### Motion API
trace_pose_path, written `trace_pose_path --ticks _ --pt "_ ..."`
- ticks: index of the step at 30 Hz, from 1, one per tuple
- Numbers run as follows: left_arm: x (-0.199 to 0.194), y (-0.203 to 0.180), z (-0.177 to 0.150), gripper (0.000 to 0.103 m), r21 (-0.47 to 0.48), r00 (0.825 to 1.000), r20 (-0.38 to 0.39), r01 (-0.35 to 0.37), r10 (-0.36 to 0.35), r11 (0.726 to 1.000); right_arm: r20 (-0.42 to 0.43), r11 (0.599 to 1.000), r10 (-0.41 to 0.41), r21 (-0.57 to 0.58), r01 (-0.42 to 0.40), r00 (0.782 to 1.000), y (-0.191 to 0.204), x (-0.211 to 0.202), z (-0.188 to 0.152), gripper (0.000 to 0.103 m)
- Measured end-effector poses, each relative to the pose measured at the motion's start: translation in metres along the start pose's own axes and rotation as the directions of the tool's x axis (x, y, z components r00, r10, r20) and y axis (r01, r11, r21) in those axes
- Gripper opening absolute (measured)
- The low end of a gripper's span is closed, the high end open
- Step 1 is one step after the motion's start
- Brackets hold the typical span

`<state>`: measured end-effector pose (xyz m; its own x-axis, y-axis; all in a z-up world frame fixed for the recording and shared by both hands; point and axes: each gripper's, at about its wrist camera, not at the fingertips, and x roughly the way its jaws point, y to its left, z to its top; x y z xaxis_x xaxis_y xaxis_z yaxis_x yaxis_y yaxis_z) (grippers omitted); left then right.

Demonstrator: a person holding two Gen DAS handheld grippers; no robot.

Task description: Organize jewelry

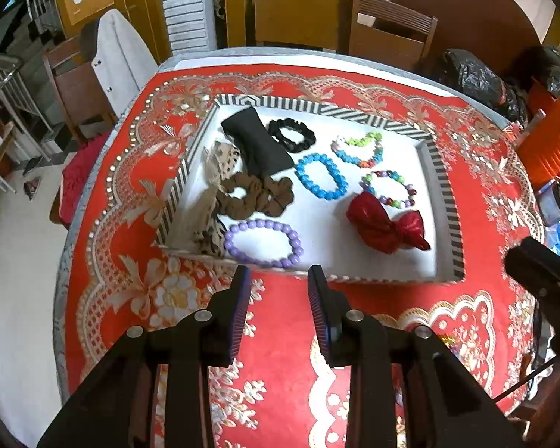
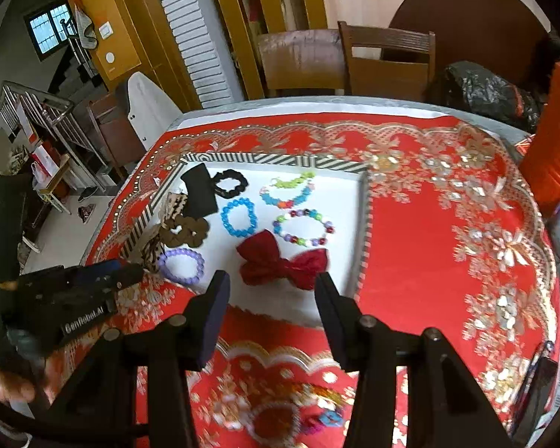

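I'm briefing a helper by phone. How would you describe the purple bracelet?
Find the striped tray on the red cloth. At its near edge, left of the red bow, lies the purple bracelet: the only ring of plain lilac beads.

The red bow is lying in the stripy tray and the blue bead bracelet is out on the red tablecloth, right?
Not quite. The blue bead bracelet is inside the stripy tray too, lying on its white floor between the brown scrunchie and the multicolored bracelets. The red bow is in the tray, as you said. The left wrist view shows this clearly.
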<state>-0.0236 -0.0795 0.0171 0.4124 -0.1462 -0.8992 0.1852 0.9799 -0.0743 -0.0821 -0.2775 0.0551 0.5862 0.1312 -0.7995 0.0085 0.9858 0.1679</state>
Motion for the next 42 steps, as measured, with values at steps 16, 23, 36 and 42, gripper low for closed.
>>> trace_pose_path --ticks 16,23,36,42 --pt "-0.006 -0.052 -0.041 0.018 0.089 0.994 -0.067 0.090 -0.084 0.992 -0.054 0.988 -0.105 0.110 0.111 0.993 -0.084 -0.038 -0.081 0.054" --pt "-0.008 -0.076 -0.057 0.018 0.131 0.993 -0.077 0.097 -0.087 0.987 -0.056 0.984 -0.097 0.146 0.104 0.994 -0.092 -0.042 -0.096 0.054" --pt "-0.004 -0.097 -0.081 0.018 0.149 0.976 -0.131 0.192 -0.173 0.970 -0.087 0.990 -0.064 0.116 0.074 0.994 -0.085 -0.030 -0.107 0.053" --pt "0.016 -0.101 -0.094 0.018 0.142 0.949 -0.230 0.250 -0.214 0.958 -0.106 0.992 -0.035 0.116 0.048 0.994 -0.082 -0.021 -0.111 0.053"
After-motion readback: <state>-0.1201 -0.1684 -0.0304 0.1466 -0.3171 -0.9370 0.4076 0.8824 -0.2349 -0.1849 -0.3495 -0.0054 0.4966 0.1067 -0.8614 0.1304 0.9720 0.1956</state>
